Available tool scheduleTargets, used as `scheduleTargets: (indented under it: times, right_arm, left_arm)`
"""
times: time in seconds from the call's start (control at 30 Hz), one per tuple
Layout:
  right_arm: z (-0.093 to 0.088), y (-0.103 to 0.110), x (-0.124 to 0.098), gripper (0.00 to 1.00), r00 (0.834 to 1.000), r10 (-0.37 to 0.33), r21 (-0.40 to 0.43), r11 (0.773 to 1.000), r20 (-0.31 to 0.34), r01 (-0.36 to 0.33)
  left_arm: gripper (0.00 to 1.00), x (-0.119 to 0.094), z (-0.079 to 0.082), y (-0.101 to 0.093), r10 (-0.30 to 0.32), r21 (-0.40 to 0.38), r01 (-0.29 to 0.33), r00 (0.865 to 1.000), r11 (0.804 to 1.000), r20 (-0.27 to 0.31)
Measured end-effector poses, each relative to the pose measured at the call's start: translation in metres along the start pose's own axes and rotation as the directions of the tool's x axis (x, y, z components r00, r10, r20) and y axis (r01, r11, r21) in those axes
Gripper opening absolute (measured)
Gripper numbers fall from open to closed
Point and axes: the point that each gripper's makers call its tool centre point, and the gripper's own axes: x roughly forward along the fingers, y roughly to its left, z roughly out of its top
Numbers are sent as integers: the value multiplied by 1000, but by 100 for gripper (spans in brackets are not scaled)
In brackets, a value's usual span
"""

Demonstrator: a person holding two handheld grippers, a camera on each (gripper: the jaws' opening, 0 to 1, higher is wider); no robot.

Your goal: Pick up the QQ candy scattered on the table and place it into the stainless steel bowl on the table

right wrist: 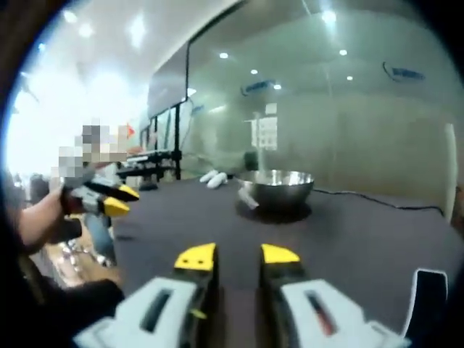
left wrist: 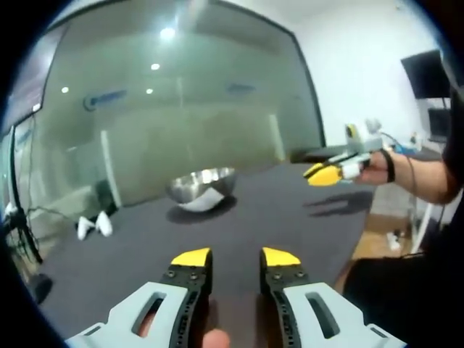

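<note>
Ceiling spots glare on glass wall (left wrist: 181,109); right gripper view blurred, edges warped.

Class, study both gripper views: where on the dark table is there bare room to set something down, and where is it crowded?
Bare patches: the dark table between the left gripper and the stainless steel bowl, and the stretch right of the bowl beneath the right gripper. In the right gripper view, the tabletop right of the bowl is also bare. The only occupied spot is the bowl's.
</note>
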Motion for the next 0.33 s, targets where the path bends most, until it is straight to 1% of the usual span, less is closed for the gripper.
scheduleTargets:
  times: [0.2,0.33]
  right_arm:
    - [2,1,0,23,1000,10,0,1000,5,-10]
    - [0,2,0,23,1000,12,-2,1000,-3,-12]
  left_arm:
    - [28,-2,0,0,2,-3,-2,1000,1000,4]
    - [28,-2,-1,0,4,-4,-4,1000,1000,1]
